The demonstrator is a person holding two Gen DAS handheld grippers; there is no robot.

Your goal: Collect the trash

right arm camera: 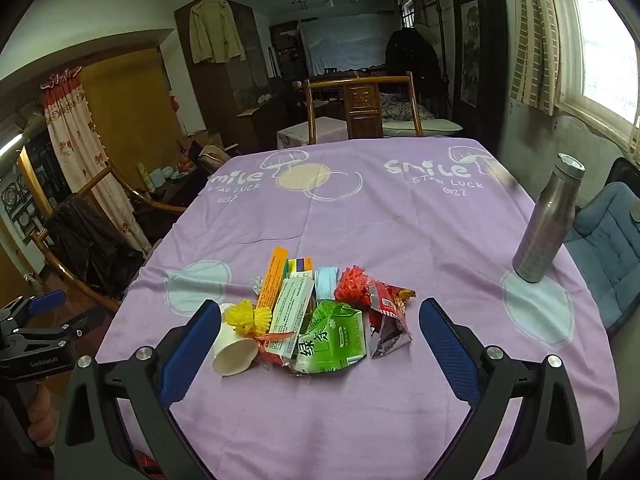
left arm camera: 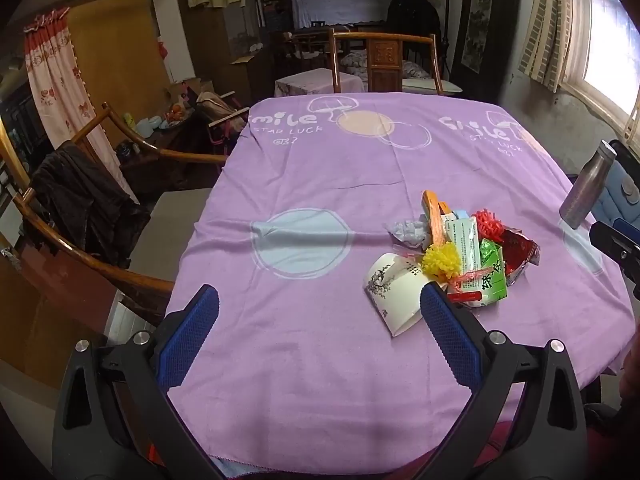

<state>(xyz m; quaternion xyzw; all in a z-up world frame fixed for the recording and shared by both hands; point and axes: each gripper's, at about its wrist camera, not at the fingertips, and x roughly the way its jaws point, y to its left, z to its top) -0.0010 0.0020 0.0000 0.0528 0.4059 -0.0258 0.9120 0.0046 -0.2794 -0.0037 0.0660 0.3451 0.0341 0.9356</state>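
Presently you hold both tongs over the near edge of the table (right arm camera: 420,216), which is draped in a purple cloth. The left tongs (left arm camera: 320,312) and the right tongs (right arm camera: 320,328) both stand fully apart with nothing between the blue pads, tilted down toward the cloth; that reads as a starting pose, jaws readied wide for a bulky first pick.

Steel bottle (right arm camera: 546,220): upright, far off to the right of the right tongs, well apart from the litter. Probably not trash; judged to stay.

Trash heap (right arm camera: 316,316): gathered in one cluster straight ahead of the right tongs, ahead and to the right of the left tongs. Being bunched, it can be taken piece by piece.

Paper cup (right arm camera: 234,346): on its side, just ahead of the right tongs' left finger, mouth toward you.

Green tea carton (right arm camera: 336,336): crushed, nearest the right tongs' centre.

Yellow pompom (right arm camera: 248,318): resting on the cup.

No bin shows in either view.
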